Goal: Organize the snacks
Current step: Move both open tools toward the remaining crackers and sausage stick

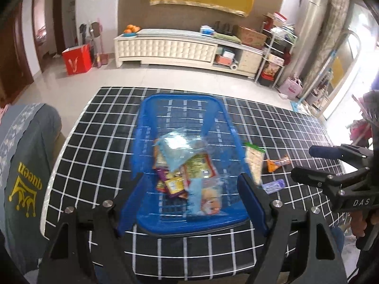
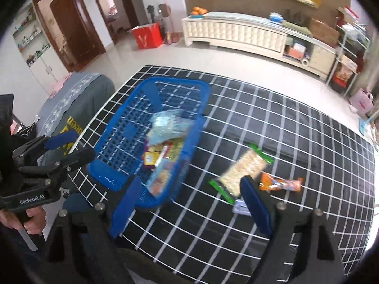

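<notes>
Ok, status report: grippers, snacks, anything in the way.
Left gripper and right gripper both open, nothing between the jaws. Blue basket holds most packets. Cracker pack, orange bar and small purple packet lie on the checked tablecloth. Nothing blocking them.

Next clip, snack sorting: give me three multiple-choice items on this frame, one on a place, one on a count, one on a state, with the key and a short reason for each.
1. Where does the green-edged cracker packet lie?
A. In the blue basket
B. On the checked tablecloth beside the basket
C. On the floor

2. How many snacks lie on the tablecloth outside the blue basket?
A. One
B. Three
C. Six

3. What state is the right tool in?
A. Open, nothing between its fingers
B. Shut on the orange wrapper
C. Shut on the basket rim

Key: 1 B, the packet rests on the cloth to the basket's right. 2 B, the cracker packet, the orange wrapper and a small pale purple packet lie there. 3 A, its blue fingers stand wide apart above the cloth with no item pinched.
</notes>
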The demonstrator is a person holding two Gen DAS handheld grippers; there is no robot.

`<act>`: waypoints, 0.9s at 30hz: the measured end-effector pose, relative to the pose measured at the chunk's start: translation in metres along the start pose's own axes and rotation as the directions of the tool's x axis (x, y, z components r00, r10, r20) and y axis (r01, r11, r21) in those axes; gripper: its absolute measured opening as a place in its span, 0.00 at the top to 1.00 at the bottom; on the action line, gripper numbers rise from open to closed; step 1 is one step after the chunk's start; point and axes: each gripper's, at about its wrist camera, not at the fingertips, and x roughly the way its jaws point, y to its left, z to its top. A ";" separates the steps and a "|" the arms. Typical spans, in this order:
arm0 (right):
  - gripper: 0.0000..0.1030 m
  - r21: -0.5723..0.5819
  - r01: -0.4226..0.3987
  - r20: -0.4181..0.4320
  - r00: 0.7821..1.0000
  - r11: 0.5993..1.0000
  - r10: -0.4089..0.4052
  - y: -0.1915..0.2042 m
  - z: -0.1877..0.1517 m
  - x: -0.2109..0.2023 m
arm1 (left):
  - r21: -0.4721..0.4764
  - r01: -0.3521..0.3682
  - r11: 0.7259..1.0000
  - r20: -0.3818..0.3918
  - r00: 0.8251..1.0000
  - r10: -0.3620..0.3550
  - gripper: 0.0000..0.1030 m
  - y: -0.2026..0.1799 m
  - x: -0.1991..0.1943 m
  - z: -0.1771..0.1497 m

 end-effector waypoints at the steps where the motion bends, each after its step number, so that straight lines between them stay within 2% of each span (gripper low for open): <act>1: 0.14 0.011 0.009 0.005 1.000 1.000 -0.009 -0.008 -0.004 -0.004 | 0.012 0.002 1.000 -0.002 1.000 -0.002 0.26 -0.007 0.001 0.001; 10: 0.14 0.096 0.038 0.025 0.999 0.995 -0.041 -0.062 -0.031 -0.023 | 0.123 0.033 0.992 -0.018 0.999 -0.031 0.21 -0.075 0.016 0.003; 17: 0.14 0.142 0.078 0.037 0.996 0.987 -0.084 -0.099 -0.053 -0.033 | 0.202 0.066 0.977 -0.062 0.997 -0.055 0.21 -0.124 0.041 0.002; 27: 0.14 0.152 0.087 0.009 0.996 0.985 -0.090 -0.148 -0.072 -0.018 | 0.274 0.084 0.958 -0.132 0.990 -0.049 0.21 -0.172 0.079 -0.007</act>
